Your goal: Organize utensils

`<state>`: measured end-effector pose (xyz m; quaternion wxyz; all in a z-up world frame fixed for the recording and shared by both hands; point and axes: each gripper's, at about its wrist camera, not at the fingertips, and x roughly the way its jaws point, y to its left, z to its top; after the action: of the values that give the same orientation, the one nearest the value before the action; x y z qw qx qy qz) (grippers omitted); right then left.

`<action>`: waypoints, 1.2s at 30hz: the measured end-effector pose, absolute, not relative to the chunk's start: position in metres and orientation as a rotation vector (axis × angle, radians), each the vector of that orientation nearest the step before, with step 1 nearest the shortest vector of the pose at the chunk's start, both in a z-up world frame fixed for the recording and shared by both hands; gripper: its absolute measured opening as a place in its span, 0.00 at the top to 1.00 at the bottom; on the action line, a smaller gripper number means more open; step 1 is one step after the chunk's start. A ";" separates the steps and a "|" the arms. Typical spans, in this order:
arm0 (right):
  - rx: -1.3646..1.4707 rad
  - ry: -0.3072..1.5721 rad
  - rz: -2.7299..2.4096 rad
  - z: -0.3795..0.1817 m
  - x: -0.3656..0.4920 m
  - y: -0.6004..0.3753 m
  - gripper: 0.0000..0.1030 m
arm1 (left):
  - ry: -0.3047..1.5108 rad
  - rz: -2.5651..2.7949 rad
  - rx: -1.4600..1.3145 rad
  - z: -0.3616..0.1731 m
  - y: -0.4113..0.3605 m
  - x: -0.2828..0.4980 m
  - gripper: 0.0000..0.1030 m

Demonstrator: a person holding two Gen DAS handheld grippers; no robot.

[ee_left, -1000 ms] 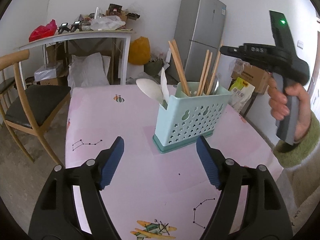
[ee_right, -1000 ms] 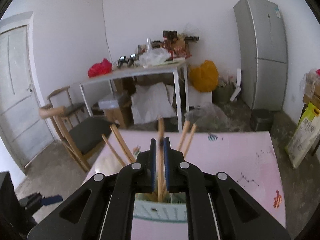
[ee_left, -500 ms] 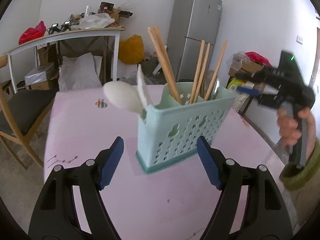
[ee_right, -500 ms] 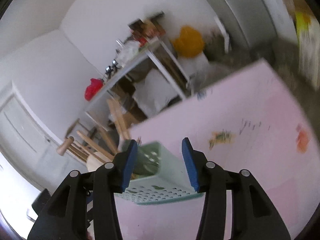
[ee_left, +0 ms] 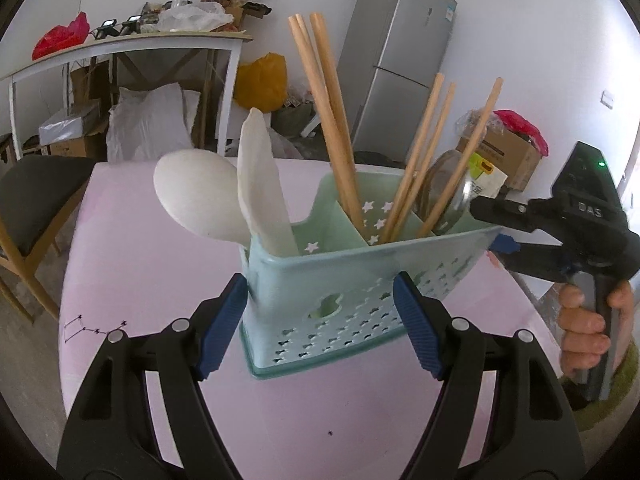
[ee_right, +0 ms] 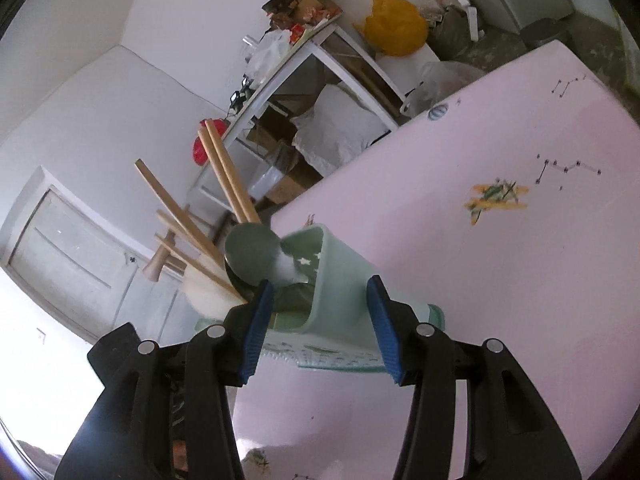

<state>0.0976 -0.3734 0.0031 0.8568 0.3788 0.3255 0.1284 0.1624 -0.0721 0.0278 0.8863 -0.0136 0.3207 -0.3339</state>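
A mint-green utensil caddy (ee_left: 340, 280) stands on the pink table (ee_left: 140, 260). It holds two white spoons (ee_left: 196, 200), several wooden chopsticks (ee_left: 328, 100) and a metal spoon (ee_left: 448, 184). My left gripper (ee_left: 320, 328) is open, its blue pads either side of the caddy's near corner without pressing on it. My right gripper (ee_left: 490, 228), held by a hand (ee_left: 580, 320), is at the caddy's right end. In the right wrist view its jaws (ee_right: 320, 328) are opening, with the caddy's (ee_right: 340, 280) end wall between them and unclamped. The chopsticks (ee_right: 228, 176) and the metal spoon (ee_right: 252, 256) lean away to the left.
A wooden chair (ee_left: 32, 200) stands at the table's left side. Behind are a white side table (ee_left: 140, 36) piled with clutter, a grey fridge (ee_left: 396, 60) and a cardboard box (ee_left: 508, 152). The pink tabletop (ee_right: 480, 280) stretches to the right of the caddy.
My right gripper let go of the chopstick it held above the caddy, sank, rolled and opened around the caddy's end. My left gripper moved in close to the caddy.
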 end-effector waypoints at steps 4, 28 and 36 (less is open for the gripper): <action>0.806 0.681 0.262 0.003 0.090 -0.366 0.53 | 0.668 -0.693 -0.037 0.027 -0.066 0.159 0.31; 0.181 0.754 -0.264 0.027 0.011 -0.274 0.23 | 0.578 -0.408 0.000 0.061 -0.017 0.084 0.08; 0.055 0.729 -0.383 0.034 0.005 -0.253 0.08 | 0.533 -0.160 0.177 0.068 -0.026 0.078 0.08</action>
<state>0.0054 -0.2534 0.0336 0.9160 0.0266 0.3544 -0.1860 0.0781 -0.0260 0.0677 0.9577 0.0873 0.2627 -0.0790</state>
